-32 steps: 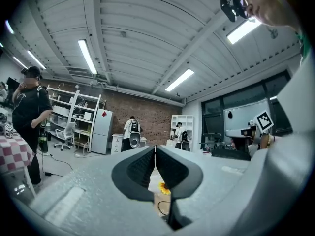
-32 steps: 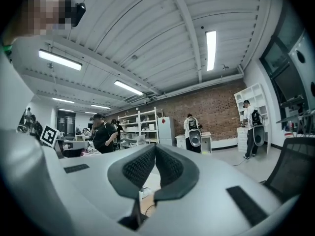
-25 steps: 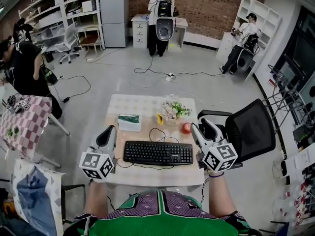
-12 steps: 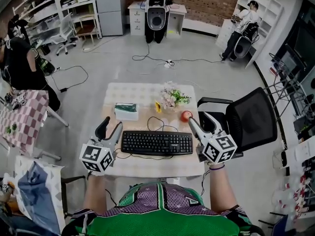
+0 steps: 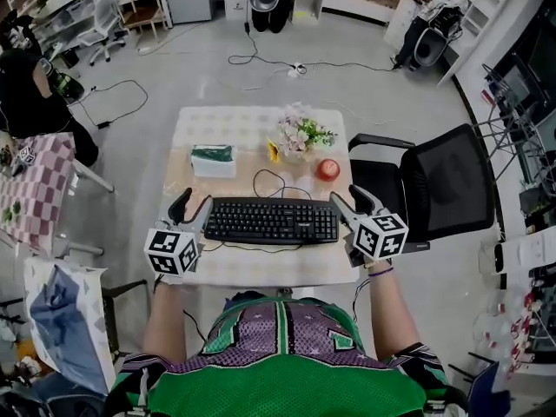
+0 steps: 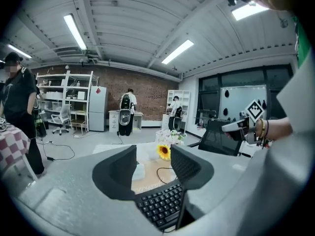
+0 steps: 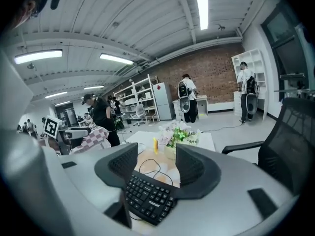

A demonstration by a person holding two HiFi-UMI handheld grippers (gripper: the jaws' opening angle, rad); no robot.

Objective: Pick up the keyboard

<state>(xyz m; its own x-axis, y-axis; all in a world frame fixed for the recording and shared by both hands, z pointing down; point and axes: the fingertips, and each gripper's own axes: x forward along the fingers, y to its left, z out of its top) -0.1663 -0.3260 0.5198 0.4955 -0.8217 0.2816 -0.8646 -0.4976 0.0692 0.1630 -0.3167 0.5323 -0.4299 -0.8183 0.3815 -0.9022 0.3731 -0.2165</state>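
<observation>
A black keyboard (image 5: 272, 221) lies flat across the front of the small table (image 5: 261, 266). My left gripper (image 5: 191, 205) is at its left end and my right gripper (image 5: 348, 199) at its right end, both low over the tabletop. Both have just been opening their jaws and now stand open. In the left gripper view the keyboard (image 6: 160, 205) shows low between the jaws of that gripper (image 6: 153, 154), and the pads do not press on it. The right gripper view shows the keyboard (image 7: 147, 198) the same way beneath the right gripper (image 7: 156, 154).
Behind the keyboard are its looped cable (image 5: 269, 181), a green tissue box (image 5: 213, 159), a flower pot (image 5: 301, 135) and a red apple (image 5: 327, 169). A black office chair (image 5: 434, 189) stands close at the right. A checked table (image 5: 35, 189) and people are at the left.
Both grippers have come down from above the table to the keyboard's two ends. The left jaws, together a second ago, now stand apart, and the right jaws stand a little wider.
</observation>
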